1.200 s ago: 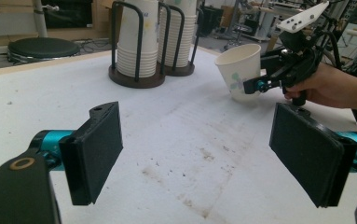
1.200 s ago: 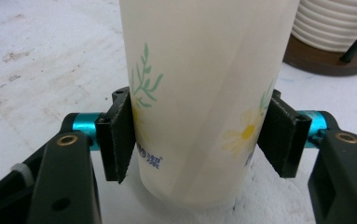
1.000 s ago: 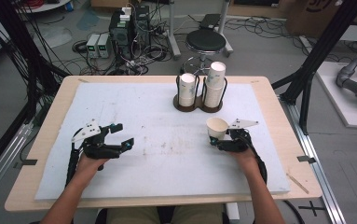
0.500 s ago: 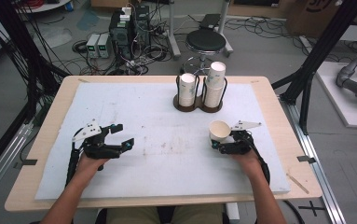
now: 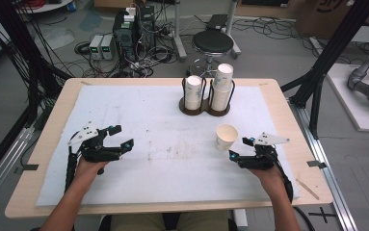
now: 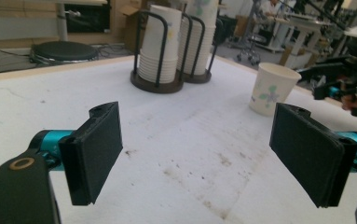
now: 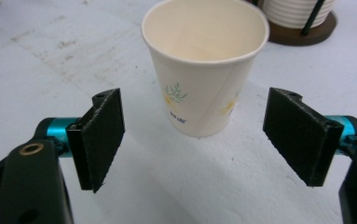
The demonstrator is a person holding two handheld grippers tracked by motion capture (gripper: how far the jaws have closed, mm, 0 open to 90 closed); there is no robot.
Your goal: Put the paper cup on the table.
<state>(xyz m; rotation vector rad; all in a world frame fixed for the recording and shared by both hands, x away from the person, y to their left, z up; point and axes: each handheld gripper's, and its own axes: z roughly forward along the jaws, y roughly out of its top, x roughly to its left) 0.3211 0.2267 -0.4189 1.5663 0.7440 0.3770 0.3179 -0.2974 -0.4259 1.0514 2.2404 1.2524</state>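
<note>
Black claws (image 7: 195, 140), teal axles, grey top plates

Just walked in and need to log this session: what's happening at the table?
A person works with a hand-held gripper in each hand. The right hand-held gripper has just been opening and has nothing between its jaws; the flower-printed white paper cup stands upright on the white table cover just beyond it. The left hand-held gripper is open, holding nothing. Two cup stacks sit in the dark wire holder.

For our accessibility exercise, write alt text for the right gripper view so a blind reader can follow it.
A white paper cup with a small flower print stands upright and empty on the stained white table cover, just beyond the right gripper, whose two black jaws stand wide open and clear of it. A brown cup holder base sits behind.
</note>
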